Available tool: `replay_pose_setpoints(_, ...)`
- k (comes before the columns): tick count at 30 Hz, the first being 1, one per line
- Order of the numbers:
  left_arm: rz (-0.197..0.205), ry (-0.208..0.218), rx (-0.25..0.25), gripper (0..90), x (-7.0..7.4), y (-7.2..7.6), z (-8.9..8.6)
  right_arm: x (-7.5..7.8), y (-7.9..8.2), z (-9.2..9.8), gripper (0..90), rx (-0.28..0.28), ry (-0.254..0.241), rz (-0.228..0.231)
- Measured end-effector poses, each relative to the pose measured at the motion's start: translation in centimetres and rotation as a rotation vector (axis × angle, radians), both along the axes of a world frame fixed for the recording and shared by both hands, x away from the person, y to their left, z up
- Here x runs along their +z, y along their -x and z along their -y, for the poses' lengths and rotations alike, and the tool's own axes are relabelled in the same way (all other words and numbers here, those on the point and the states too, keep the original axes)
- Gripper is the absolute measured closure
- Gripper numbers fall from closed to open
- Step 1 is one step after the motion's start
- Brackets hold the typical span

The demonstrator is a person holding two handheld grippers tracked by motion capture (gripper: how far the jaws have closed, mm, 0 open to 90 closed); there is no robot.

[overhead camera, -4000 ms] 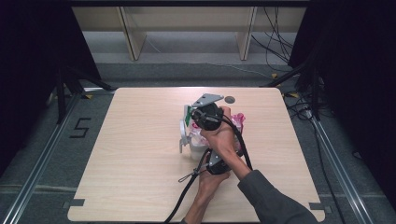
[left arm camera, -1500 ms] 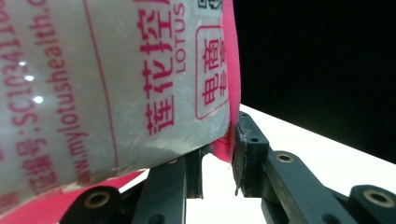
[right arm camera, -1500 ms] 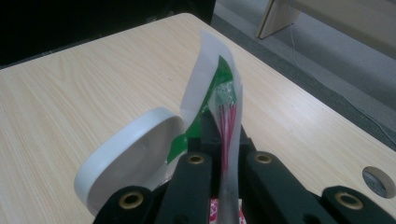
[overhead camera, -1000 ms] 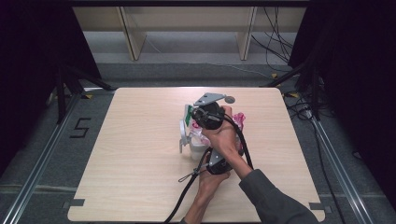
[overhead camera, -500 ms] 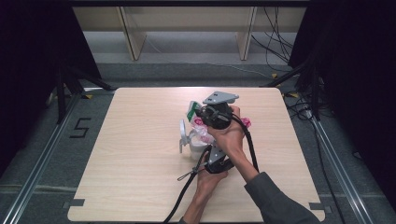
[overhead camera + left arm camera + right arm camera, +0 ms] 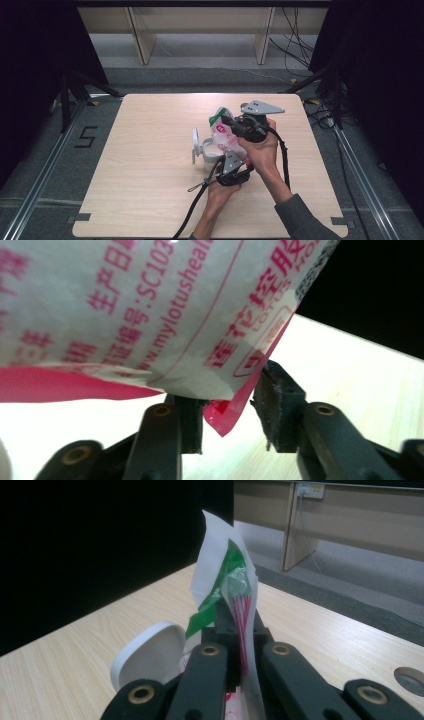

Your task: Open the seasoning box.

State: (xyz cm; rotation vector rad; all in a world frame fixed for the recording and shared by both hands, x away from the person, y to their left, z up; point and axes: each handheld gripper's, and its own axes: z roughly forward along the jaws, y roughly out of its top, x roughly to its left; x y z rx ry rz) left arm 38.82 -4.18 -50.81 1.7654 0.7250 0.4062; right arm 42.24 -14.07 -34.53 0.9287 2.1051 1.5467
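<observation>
Here, a white packet (image 6: 223, 134) printed in pink, with "mylotus" and "SC103" legible in the left gripper view, is held above the middle of the table (image 6: 150, 200). Its green-marked top is pinched flat by the right gripper (image 6: 239, 645). The left gripper (image 6: 227, 412) has just been opening, the pink bottom corner hanging between parted jaws. Just beside it stands a white lidded tub (image 6: 202, 150), contents perhaps hidden.

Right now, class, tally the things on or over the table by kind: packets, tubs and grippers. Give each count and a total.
Printed packet: 1
White tub with hinged lid: 1
Grippers, left gripper and right gripper: 2
Total: 4
</observation>
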Motion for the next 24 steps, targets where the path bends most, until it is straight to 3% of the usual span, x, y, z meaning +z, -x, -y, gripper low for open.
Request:
replay_pose_setpoints(3, -0.025, 0.025, -0.002, 60.2, -0.1, -0.1, -0.3, -0.1, 0.1, 0.6, 90.0, -0.011, -0.013, 0.014)
replay_pose_setpoints(4, -0.014, -0.008, 0.018, 60.1, -0.1, 0.1, -0.5, -0.3, 0.2, 0.9, 90.0, -0.016, -0.031, 0.007)
replay_pose_setpoints(5, -0.019, -0.011, 0.028, 55.9, -0.1, 0.1, -0.6, -0.5, 0.3, 1.5, 90.0, -0.021, -0.068, 0.006)
replay_pose_setpoints(7, -0.031, -0.001, 0.014, 52.0, -0.3, 0.0, -0.7, -0.6, 0.4, 1.9, 90.0, -0.02, -0.084, -0.002)
replay_pose_setpoints(8, -0.031, -0.012, 0.02, 47.5, -0.3, 0.1, -0.8, -0.9, 0.4, 2.4, 90.0, -0.022, -0.102, 0.013)
replay_pose_setpoints(10, -0.034, -0.012, 0.029, 43.1, -0.4, 0.7, -1.0, -1.4, 0.9, 3.1, 90.0, -0.031, -0.131, -0.003)
replay_pose_setpoints(12, -0.039, -0.024, 0.034, 37.1, -0.4, 0.9, -1.4, -1.6, 0.8, 3.3, 90.0, -0.024, -0.136, 0.011)
replay_pose_setpoints(13, -0.044, -0.03, 0.061, 37.1, -0.3, 1.0, -1.6, -1.8, 1.1, 3.5, 90.0, -0.022, -0.143, -0.001)
replay_pose_setpoints(15, -0.049, -0.042, 0.065, 34.5, -0.1, 1.1, -1.9, -2.2, 1.4, 4.0, 90.0, -0.025, -0.143, -0.005)
replay_pose_setpoints(16, -0.068, -0.035, 0.061, 33.2, 0.1, 1.1, -2.2, -2.4, 1.4, 4.3, 90.0, -0.023, -0.136, 0.01)
replay_pose_setpoints(17, -0.078, -0.001, 0.046, 33.0, 0.3, 1.1, -2.3, -2.5, 1.6, 4.6, 90.0, -0.037, -0.152, -0.008)
replay_pose_setpoints(18, -0.086, -0.01, 0.037, 30.4, 0.4, 1.2, -2.4, -2.9, 1.3, 5.0, 90.0, -0.021, -0.149, 0.003)
replay_pose_setpoints(19, -0.087, -0.045, 0.039, 30.5, 0.5, 1.6, -2.4, -3.0, 1.5, 5.2, 90.0, -0.032, -0.155, -0.017)
replay_pose_setpoints(21, -0.091, -0.047, 0.036, 30.7, 0.5, 2.0, -2.6, -3.8, 1.6, 5.9, 90.0, -0.035, -0.162, -0.018)
replay_pose_setpoints(22, -0.104, -0.027, 0.037, 30.2, 0.4, 2.2, -2.5, -4.2, 1.6, 6.3, 90.0, -0.031, -0.153, -0.02)
replay_pose_setpoints(24, -0.093, -0.048, 0.034, 30.7, 0.3, 2.8, -2.8, -5.2, 2.2, 7.6, 90.0, -0.051, -0.191, -0.04)
